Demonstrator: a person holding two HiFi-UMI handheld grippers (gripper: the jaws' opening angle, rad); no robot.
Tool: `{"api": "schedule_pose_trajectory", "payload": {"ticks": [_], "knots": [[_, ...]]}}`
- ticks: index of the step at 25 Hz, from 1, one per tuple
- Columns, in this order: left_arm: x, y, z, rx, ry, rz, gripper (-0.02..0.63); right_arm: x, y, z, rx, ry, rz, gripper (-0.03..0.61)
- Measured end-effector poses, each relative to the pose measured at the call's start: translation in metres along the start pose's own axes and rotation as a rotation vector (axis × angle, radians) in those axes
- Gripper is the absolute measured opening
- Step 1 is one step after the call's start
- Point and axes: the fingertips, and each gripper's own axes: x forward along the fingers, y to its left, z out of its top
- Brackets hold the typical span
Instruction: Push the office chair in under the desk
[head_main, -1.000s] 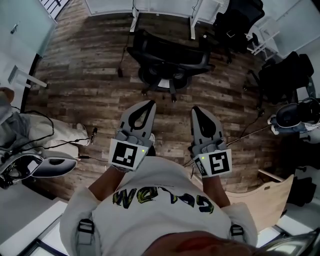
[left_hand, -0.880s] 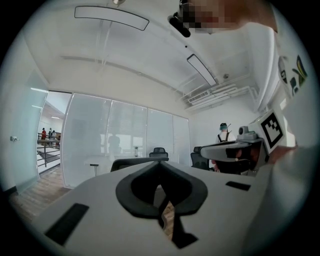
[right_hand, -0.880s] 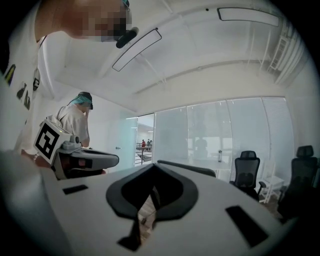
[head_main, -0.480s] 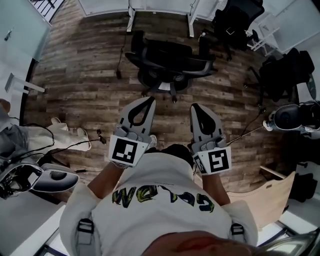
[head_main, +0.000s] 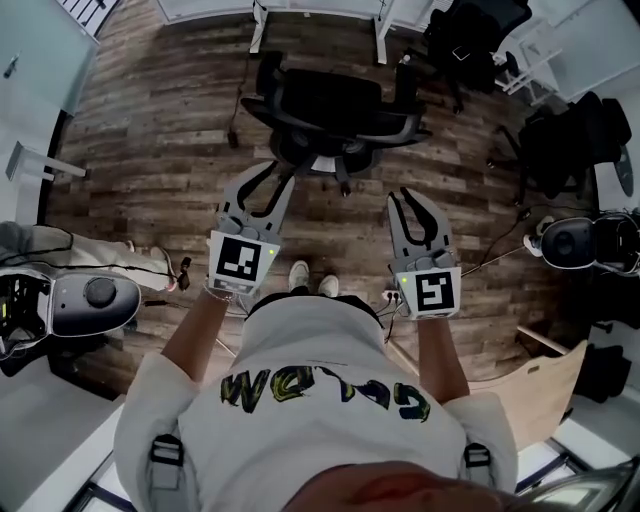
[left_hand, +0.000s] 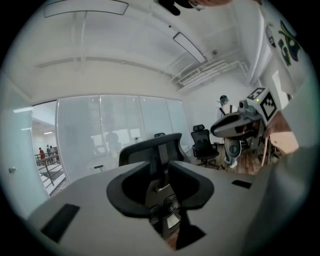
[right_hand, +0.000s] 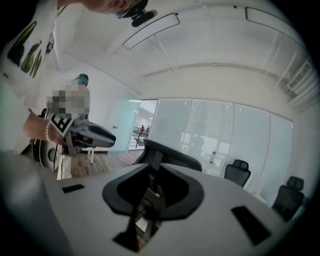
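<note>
Tally from overhead — chairs, desk, shoes, grippers.
Three black office chairs (head_main: 330, 100) (head_main: 468, 40) (head_main: 570, 150); one white desk (head_main: 300, 8); two shoes (head_main: 299, 275) (head_main: 328, 287); two grippers — left gripper (head_main: 270, 178), right gripper (head_main: 405, 198), jaws opening, nothing between.

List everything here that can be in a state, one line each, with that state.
office chair: upright, out on the floor, not yet pushed under the desk
desk: standing, office chair in front of it, not beneath it
left gripper: jaws opening, nothing between them
right gripper: jaws opening, nothing between them
</note>
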Motion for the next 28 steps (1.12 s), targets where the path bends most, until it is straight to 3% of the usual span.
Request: {"api": "schedule_pose_trajectory", "payload": {"ticks": [9,17,27,28], "knots": [[0.063,0.05,-0.077,0.264,0.203,-0.003,0.215,0.044,-0.063,-0.084,-0.242,0.196,-0.008,0.163],[0.119,0.102,-0.141,0.51,0.375,-0.006,0.256,0.099,-0.109,-0.155,-0.421,0.341,0.033,0.242],[0.192,0.135,-0.19,0.708,0.467,-0.031,0.272,0.17,-0.144,-0.227,-0.517,0.466,0.077,0.279],[0.196,0.136,-0.192,0.722,0.47,-0.035,0.227,0.175,-0.144,-0.232,-0.534,0.48,0.081,0.264]]}}
